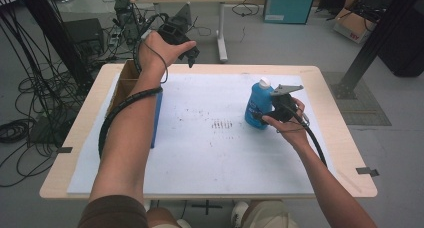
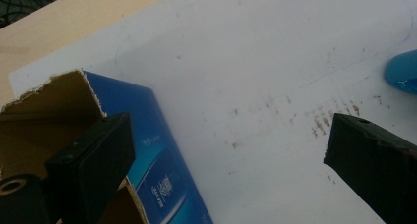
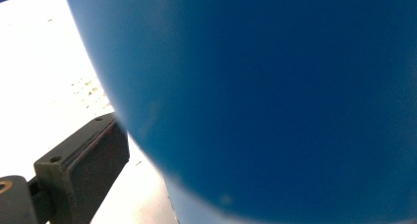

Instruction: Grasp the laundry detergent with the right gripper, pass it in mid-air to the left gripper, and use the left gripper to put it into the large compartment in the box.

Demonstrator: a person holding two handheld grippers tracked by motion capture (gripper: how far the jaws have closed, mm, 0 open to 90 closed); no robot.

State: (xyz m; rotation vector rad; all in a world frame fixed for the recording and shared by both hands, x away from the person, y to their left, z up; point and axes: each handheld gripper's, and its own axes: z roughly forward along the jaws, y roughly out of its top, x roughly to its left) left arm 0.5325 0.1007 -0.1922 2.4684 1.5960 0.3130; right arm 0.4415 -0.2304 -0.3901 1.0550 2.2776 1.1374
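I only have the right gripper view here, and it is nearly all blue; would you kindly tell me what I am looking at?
Observer: It is a blue bottle with a white cap, standing upright on the white sheet, with the right gripper at its side.
Operator: Thank you. Where is the left gripper?
Observer: The left gripper is raised at the far left, jaws wide apart, holding nothing.
Operator: Is anything below it?
Observer: An open cardboard box with a blue outer wall lies at the sheet's left edge.
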